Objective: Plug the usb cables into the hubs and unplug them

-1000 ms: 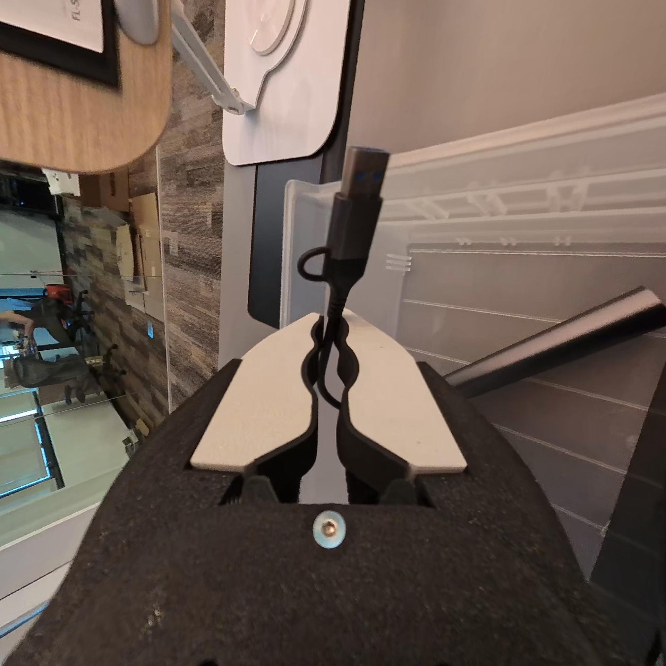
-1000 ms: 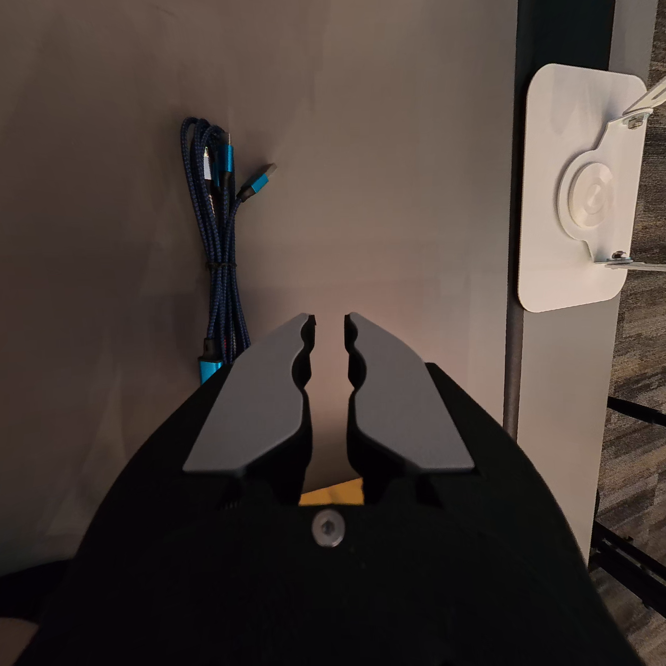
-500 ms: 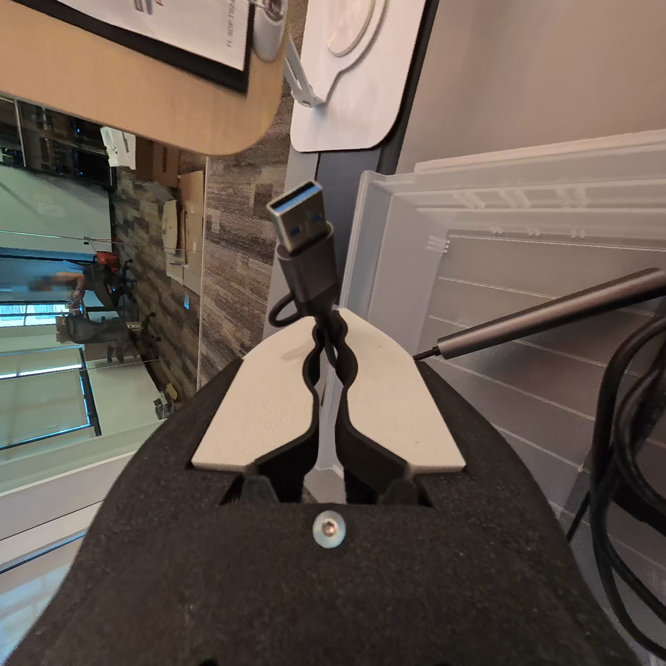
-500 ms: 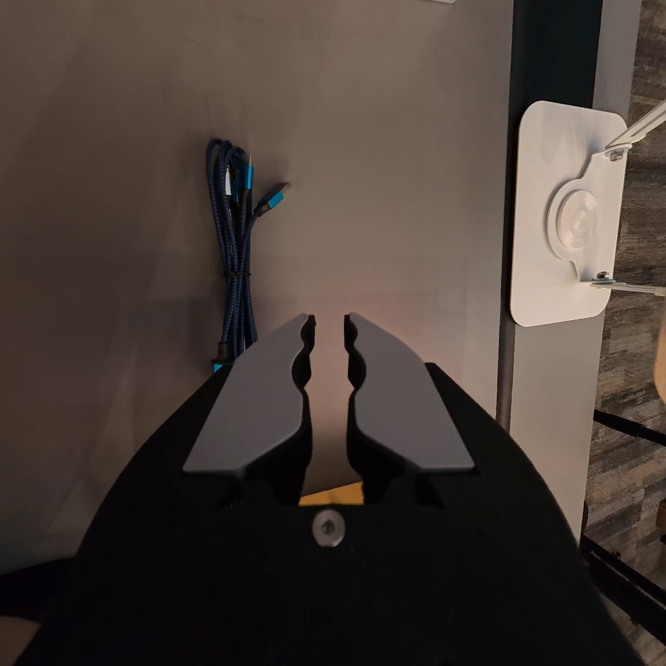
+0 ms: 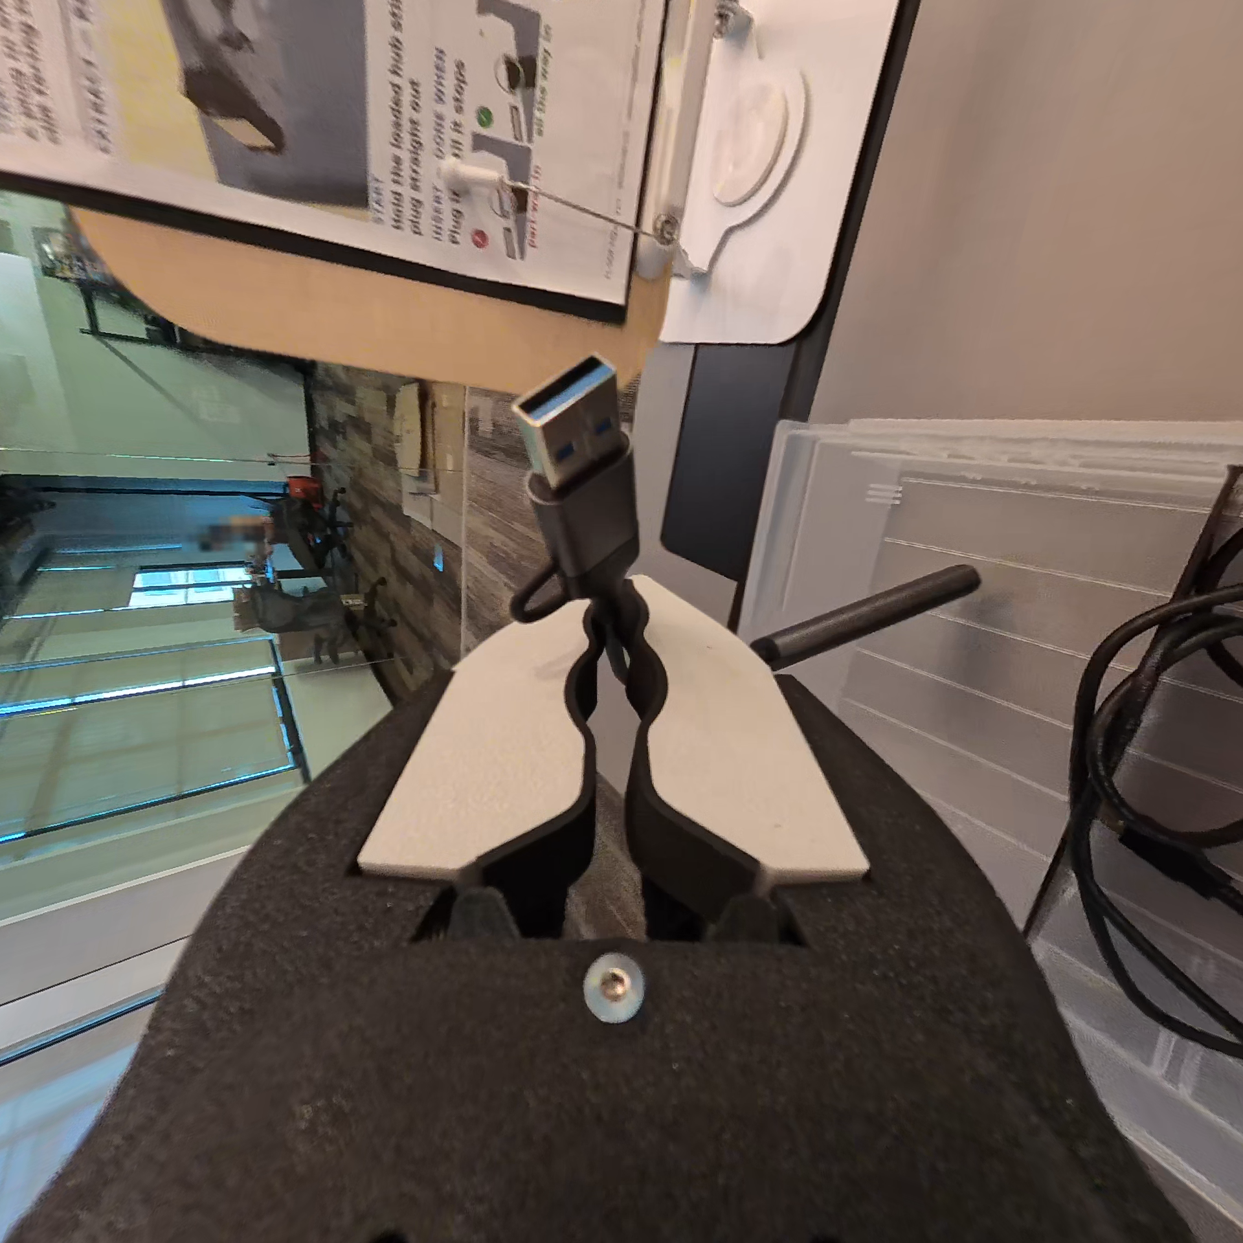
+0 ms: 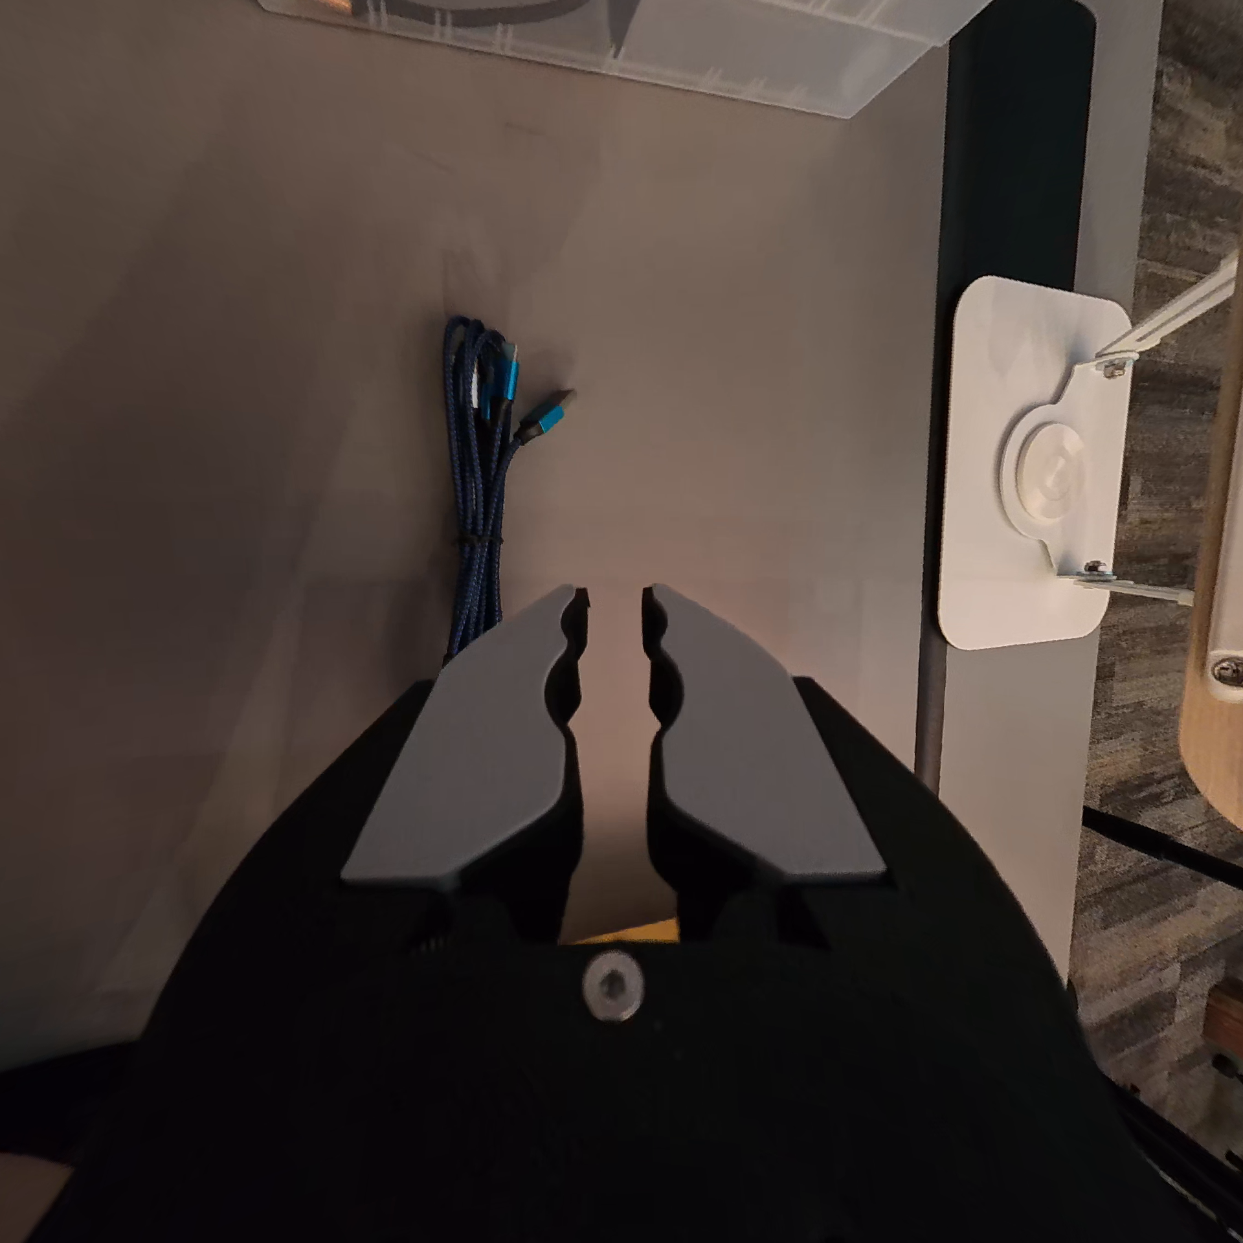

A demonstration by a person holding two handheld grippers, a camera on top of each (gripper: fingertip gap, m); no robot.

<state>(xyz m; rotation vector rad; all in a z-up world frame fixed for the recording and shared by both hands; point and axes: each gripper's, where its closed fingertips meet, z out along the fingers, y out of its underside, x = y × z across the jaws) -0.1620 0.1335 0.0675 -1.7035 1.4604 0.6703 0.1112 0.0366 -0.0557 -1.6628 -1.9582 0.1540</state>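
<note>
the grey tabletop (image 6: 336, 336) fills most of the right wrist view, with a dark edge strip down its right side. beyond that edge lies patterned grey carpet (image 6: 1184, 202). a clear plastic bin (image 5: 1009, 605) sits on the table; in the left wrist view its ribbed wall fills the right side, and in the right wrist view only its corner shows at the top. a wooden board (image 5: 377, 316) carrying a printed instruction sheet (image 5: 471, 134) hangs across the top of the left wrist view. a white mounting plate (image 6: 1029, 464) with a round disc and metal brackets is fixed at the table edge.

the left gripper (image 5: 615, 605) is clenched on a black usb cable (image 5: 619, 639) just behind its plug, the cord pinched in the wavy notches near the fingertips. the grey usb-a plug (image 5: 578, 464) stands clear above the tips, tilted to the left, with blue showing in its metal shell, and a small black loop sticks out beside its base. a slim dark grey hub (image 5: 868, 615) slants behind the right finger, against the bin wall. a coil of black cable (image 5: 1110, 773) hangs in the bin at the right.

the right gripper (image 6: 615, 598) is released, a plain gap between its fingers and nothing in it, hovering over the bare table. a bundled blue braided usb cable (image 6: 477, 484) lies on the table just left of its left finger, its bright blue connectors pointing away.
</note>
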